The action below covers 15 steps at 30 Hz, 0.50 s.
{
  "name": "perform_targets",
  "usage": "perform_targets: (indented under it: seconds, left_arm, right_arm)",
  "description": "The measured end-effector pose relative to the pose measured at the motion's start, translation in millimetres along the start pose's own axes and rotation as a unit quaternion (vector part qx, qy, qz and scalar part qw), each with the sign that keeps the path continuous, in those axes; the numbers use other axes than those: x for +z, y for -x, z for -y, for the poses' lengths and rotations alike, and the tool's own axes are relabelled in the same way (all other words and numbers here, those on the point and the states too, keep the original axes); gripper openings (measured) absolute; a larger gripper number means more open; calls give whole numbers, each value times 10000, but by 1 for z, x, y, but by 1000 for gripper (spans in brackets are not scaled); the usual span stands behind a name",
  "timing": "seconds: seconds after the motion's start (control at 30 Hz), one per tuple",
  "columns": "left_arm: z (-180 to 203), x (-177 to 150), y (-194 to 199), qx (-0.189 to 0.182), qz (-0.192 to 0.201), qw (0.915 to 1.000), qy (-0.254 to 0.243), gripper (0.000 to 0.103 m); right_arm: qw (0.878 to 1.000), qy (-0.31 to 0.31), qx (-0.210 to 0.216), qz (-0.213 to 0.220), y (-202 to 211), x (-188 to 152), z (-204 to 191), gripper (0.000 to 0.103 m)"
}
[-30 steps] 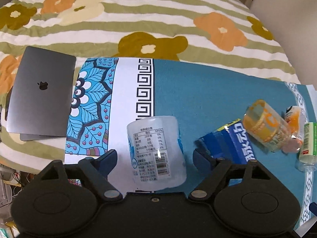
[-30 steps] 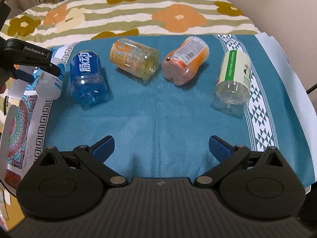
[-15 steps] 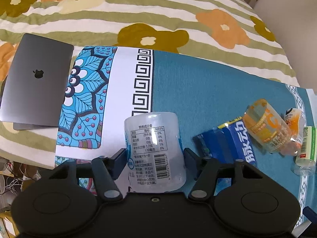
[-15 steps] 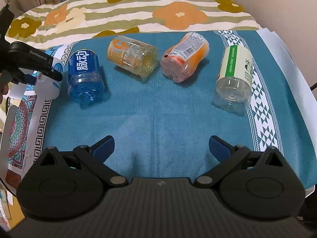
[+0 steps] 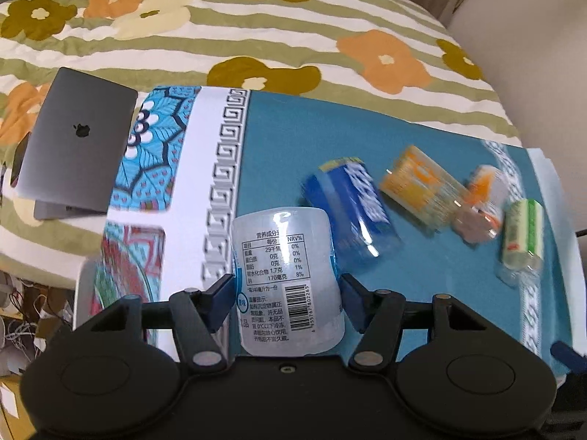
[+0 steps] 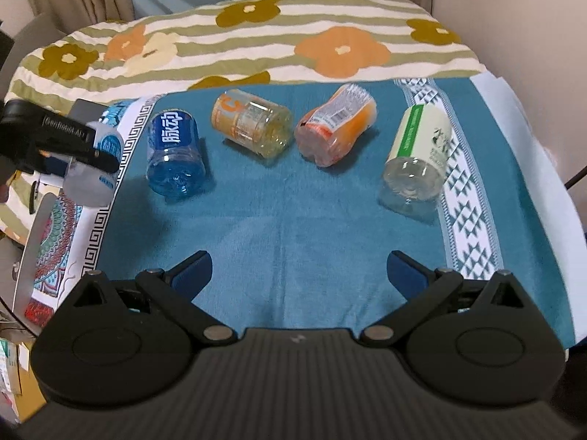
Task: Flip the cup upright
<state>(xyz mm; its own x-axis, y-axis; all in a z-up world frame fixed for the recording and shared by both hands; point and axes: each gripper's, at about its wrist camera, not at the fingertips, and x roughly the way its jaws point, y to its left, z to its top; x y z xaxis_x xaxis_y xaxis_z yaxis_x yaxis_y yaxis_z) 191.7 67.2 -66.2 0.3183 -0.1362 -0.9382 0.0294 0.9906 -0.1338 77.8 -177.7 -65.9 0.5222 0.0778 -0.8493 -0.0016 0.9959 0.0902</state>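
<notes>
My left gripper (image 5: 286,293) is shut on a clear white-labelled cup (image 5: 286,271) and holds it above the cloth's left border; the right wrist view shows it (image 6: 91,161) lifted and tilted in the left gripper (image 6: 55,146). Several other cups lie on their sides on the teal cloth: a blue one (image 6: 174,154), a yellow-orange one (image 6: 251,130), an orange one (image 6: 335,124) and a green-and-white one (image 6: 418,157). My right gripper (image 6: 299,273) is open and empty, low over the cloth's near edge.
A closed grey laptop (image 5: 77,146) lies on the flowered bedspread (image 5: 256,36) left of the cloth. A patterned round tray (image 6: 47,249) sits at the cloth's left edge. A wall (image 6: 532,18) stands to the right.
My left gripper closed on the clear cup and lifted it off the cloth, moving up and left. The right gripper pulled back slightly and stayed open.
</notes>
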Motion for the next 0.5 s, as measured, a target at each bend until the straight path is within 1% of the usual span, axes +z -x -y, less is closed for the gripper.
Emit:
perform_targets:
  seconds: [0.23, 0.37, 0.5]
  left_arm:
    - [41, -56, 15, -189, 49, 9997, 139, 65]
    - [67, -83, 11, -299, -41, 9994, 193, 65]
    - [88, -100, 2, -318, -78, 9993, 191, 66]
  right_arm:
    - [9997, 133, 121, 176, 24, -8, 23, 103]
    - [9994, 238, 168, 188, 29, -17, 35, 103]
    - [9991, 317, 264, 135, 29, -28, 46, 103]
